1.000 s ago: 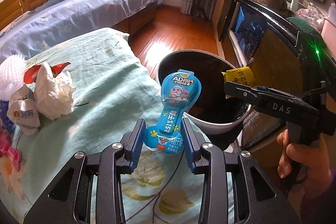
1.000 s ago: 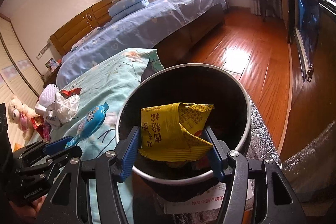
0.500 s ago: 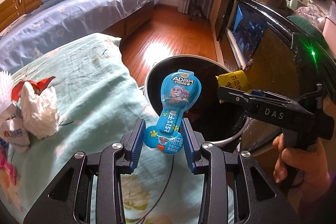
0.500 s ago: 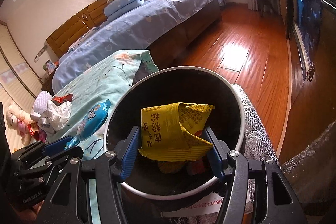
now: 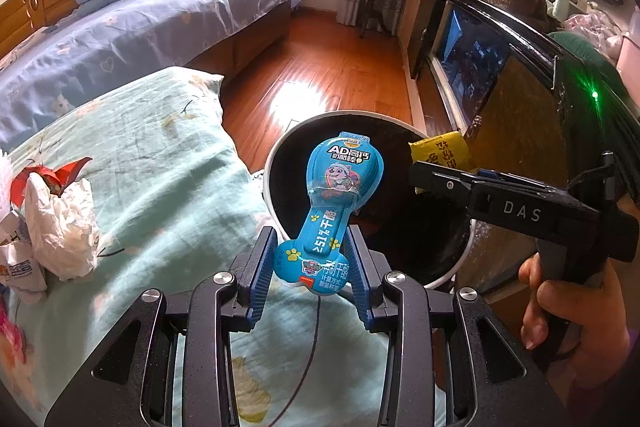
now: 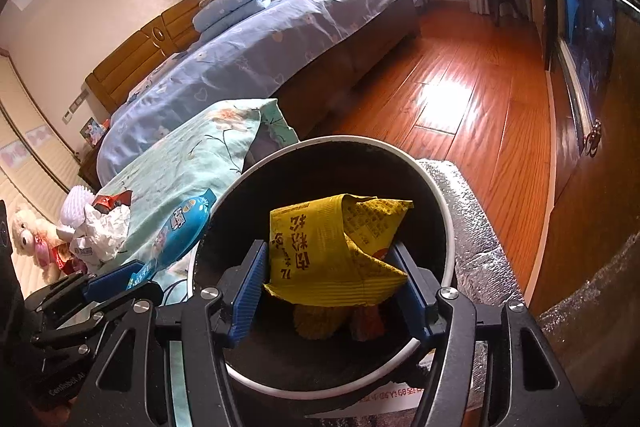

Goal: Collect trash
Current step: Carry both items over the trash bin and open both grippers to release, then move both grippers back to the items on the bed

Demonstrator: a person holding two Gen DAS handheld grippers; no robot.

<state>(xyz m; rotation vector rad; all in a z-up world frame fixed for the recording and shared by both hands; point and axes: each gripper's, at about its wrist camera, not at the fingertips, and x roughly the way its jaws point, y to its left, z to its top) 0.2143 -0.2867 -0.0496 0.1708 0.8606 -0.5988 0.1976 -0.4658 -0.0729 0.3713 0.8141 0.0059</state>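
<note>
My left gripper (image 5: 314,277) is shut on a blue snack wrapper (image 5: 334,203) and holds it upright at the near rim of a round black trash bin (image 5: 280,155) with a white rim. My right gripper (image 6: 332,291) is shut on a crumpled yellow packet (image 6: 332,259) and holds it over the bin's opening (image 6: 448,227). In the left wrist view the right gripper (image 5: 436,171) reaches in from the right with the yellow packet (image 5: 440,151). In the right wrist view the left gripper (image 6: 116,281) and blue wrapper (image 6: 180,231) sit left of the bin. Some trash lies in the bin bottom.
Crumpled white paper (image 5: 60,223), a red wrapper (image 5: 56,175) and other litter lie on the teal floral bedding (image 5: 160,167) at left. A blue bed (image 5: 140,39) stands behind. A dark cabinet (image 5: 500,67) runs along the right. Wood floor (image 6: 460,99) lies beyond the bin.
Both grippers have moved nearer over the bin. The bin now looks larger and more centred under the yellow packet. The blue wrapper now overlaps the bin's rim. Both grips are unchanged.
</note>
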